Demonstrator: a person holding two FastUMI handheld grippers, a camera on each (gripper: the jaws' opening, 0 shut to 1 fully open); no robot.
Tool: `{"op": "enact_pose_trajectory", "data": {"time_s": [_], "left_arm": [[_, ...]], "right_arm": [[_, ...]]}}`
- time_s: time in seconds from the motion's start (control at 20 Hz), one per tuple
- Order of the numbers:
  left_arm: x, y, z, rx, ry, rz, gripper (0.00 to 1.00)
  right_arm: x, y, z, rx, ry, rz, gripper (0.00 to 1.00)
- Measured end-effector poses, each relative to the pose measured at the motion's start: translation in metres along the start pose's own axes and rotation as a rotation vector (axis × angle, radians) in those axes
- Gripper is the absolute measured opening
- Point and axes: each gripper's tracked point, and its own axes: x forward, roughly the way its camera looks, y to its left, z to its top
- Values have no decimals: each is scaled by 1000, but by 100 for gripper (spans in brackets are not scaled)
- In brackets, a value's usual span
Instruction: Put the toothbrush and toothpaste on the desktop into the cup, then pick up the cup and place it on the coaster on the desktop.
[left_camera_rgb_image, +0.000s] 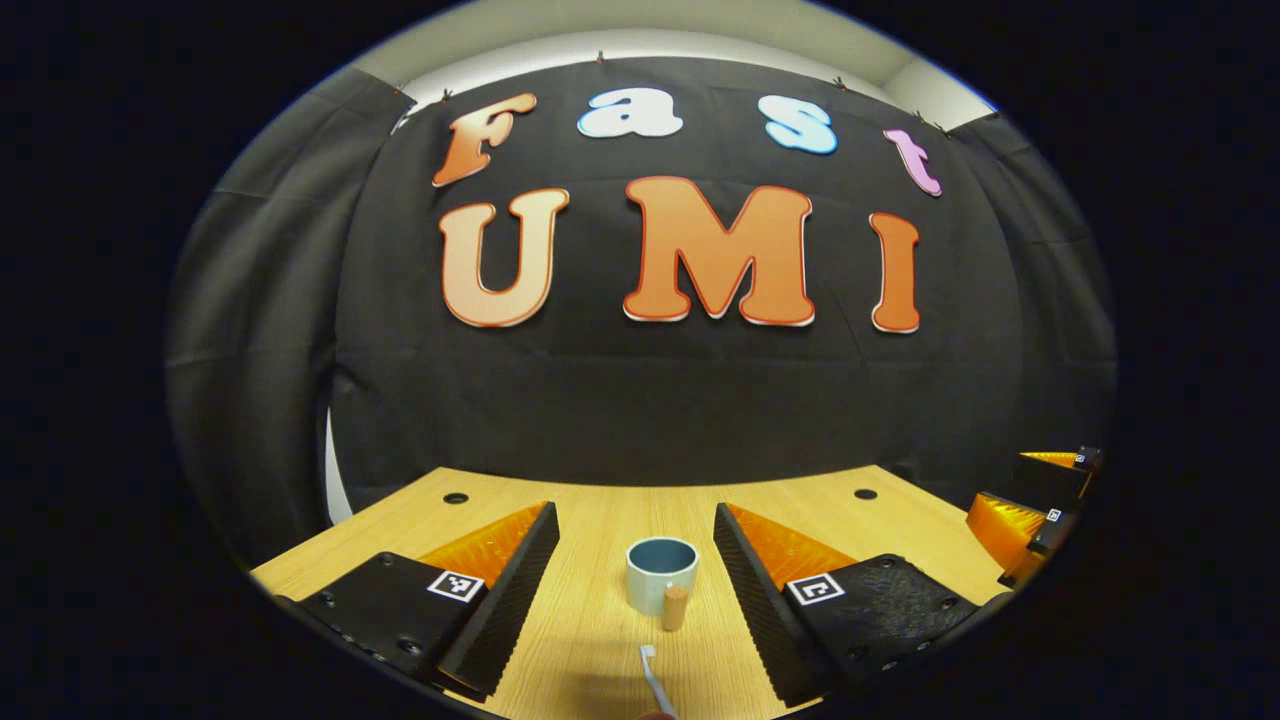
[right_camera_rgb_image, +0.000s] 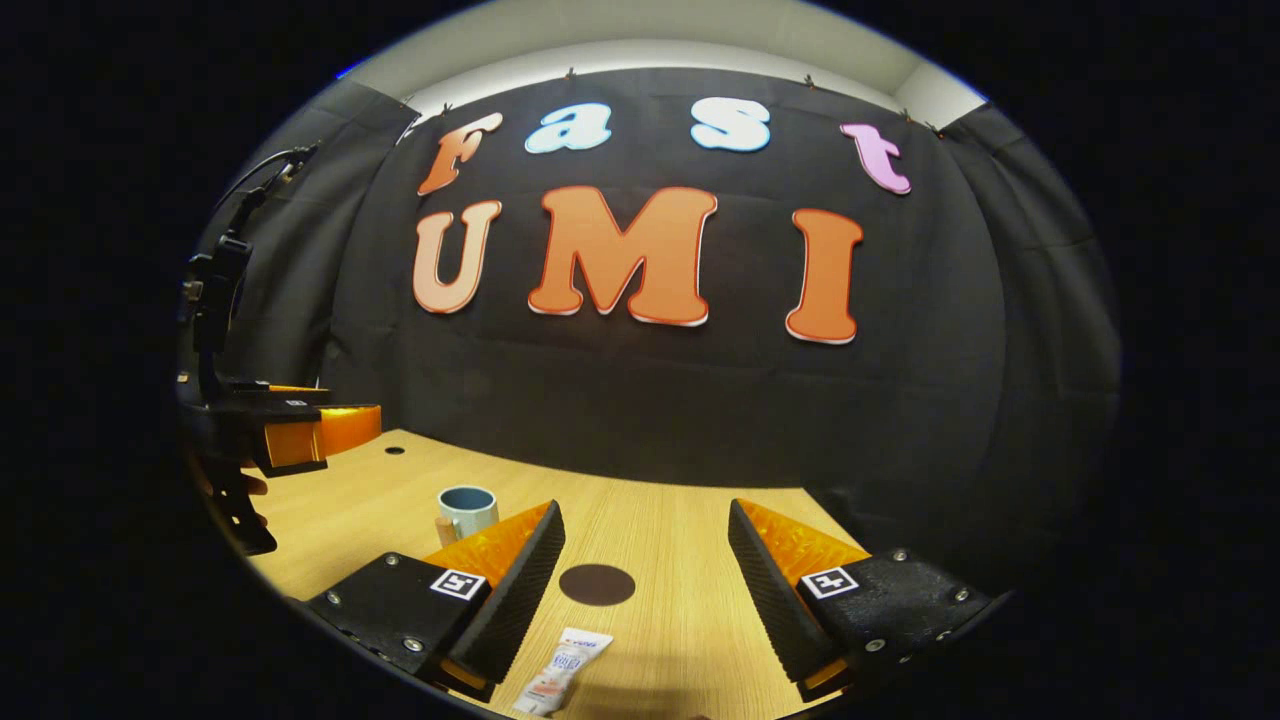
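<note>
Black cloth hangs behind a pale wooden worktop (left_camera_rgb_image: 600, 520), with a strip of light wall above it.

Left gripper view, from left to right: the left tool (left_camera_rgb_image: 632, 560) hovers low over the worktop with its two fingers spread wide apart and nothing held. Between them, slightly right of the middle, stands the cup (left_camera_rgb_image: 661, 574), upright and empty, its wooden handle turned toward the camera. Just in front of the cup, nearer the camera, the toothbrush (left_camera_rgb_image: 655, 683) lies flat on the wood with its head pointing toward the cup, apart from it. At the far right edge the right tool (left_camera_rgb_image: 1040, 500) reaches in over the worktop's corner.

Right gripper view, from left to right: the left tool (right_camera_rgb_image: 300, 432) sits at the left edge above the worktop (right_camera_rgb_image: 680, 530), with part of a hand (right_camera_rgb_image: 235, 487) under it. The cup (right_camera_rgb_image: 466, 512) stands upright further in, just behind the left finger of the near tool. The right tool (right_camera_rgb_image: 646, 565) is likewise wide open and empty. Between its fingers, left of centre, the coaster (right_camera_rgb_image: 597, 584), a dark round disc, lies flat on the wood, bare. Nearer the camera, the toothpaste (right_camera_rgb_image: 563, 668) tube lies flat beside the left finger, not touching it, well apart from the cup and just short of the coaster.
</note>
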Motion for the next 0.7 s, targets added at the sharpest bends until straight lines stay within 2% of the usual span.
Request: {"op": "enact_pose_trajectory", "data": {"time_s": [0.25, 0.45, 0.7], "left_arm": [[10, 2, -59, -13, 193, -40, 94], [11, -1, -109, -15, 379, -79, 95], [2, -1, -170, -18, 581, -109, 95]], "right_arm": [[3, 8, -38, -33, 115, 28, 99], [5, 27, -74, -3, 278, 87, 99], [5, 43, -115, -26, 437, 118, 98]]}}
